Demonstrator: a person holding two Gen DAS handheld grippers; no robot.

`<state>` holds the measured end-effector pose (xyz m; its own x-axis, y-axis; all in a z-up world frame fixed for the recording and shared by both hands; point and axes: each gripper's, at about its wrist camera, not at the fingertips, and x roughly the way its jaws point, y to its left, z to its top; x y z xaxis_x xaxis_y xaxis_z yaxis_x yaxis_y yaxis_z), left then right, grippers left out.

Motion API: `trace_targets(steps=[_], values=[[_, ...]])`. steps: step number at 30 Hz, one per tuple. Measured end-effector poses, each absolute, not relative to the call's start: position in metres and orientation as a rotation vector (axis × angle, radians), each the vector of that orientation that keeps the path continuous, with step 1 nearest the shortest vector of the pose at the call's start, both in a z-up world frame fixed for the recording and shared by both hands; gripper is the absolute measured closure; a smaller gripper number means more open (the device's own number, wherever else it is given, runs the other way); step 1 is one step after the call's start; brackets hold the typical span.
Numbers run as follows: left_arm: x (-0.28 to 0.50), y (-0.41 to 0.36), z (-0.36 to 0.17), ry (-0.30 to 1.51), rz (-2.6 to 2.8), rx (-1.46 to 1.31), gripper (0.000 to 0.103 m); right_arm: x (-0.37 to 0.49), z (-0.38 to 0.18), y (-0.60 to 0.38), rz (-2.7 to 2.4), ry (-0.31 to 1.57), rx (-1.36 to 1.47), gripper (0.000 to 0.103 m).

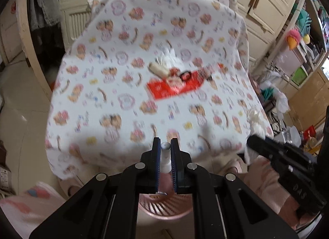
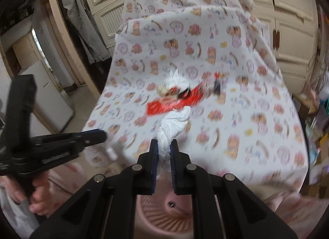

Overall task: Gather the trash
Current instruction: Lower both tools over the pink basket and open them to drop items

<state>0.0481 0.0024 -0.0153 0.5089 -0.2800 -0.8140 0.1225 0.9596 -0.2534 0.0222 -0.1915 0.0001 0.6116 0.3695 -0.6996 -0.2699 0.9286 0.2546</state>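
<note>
Trash in both: left hand-held gripper (image 1: 165, 146) pinches a small white bottle (image 1: 165, 157), right hand-held gripper (image 2: 163, 146) clamps crumpled white tissue (image 2: 171, 127), above the pink basket (image 2: 164, 221).

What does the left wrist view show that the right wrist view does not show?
Only the left wrist view: the small white bottle seen close, clamped in the left gripper.
Only the right wrist view: the person's hand and the crumpled white tissue clamped in the right gripper.
Both: the patterned cloth, red wrapper and pink basket.
</note>
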Motion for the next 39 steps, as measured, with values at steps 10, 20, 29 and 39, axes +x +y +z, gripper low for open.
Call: trace_targets(steps=[10,20,29,39], values=[[0.054,0.005,-0.066,1.215,-0.299,-0.301,0.095,0.008,-0.05,-0.176,0.396,1.03,0.109,0.093],[0.052,-0.012,-0.109,1.359,-0.241,-0.194,0.095,0.02,-0.116,-0.162,0.377,1.251,0.059,0.091],[0.05,-0.016,-0.14,1.445,-0.195,-0.151,0.095,0.033,-0.178,-0.167,0.302,1.419,0.055,0.091],[0.045,-0.026,-0.175,1.548,-0.198,-0.101,0.095,0.035,-0.228,-0.177,0.229,1.563,0.066,0.091]])
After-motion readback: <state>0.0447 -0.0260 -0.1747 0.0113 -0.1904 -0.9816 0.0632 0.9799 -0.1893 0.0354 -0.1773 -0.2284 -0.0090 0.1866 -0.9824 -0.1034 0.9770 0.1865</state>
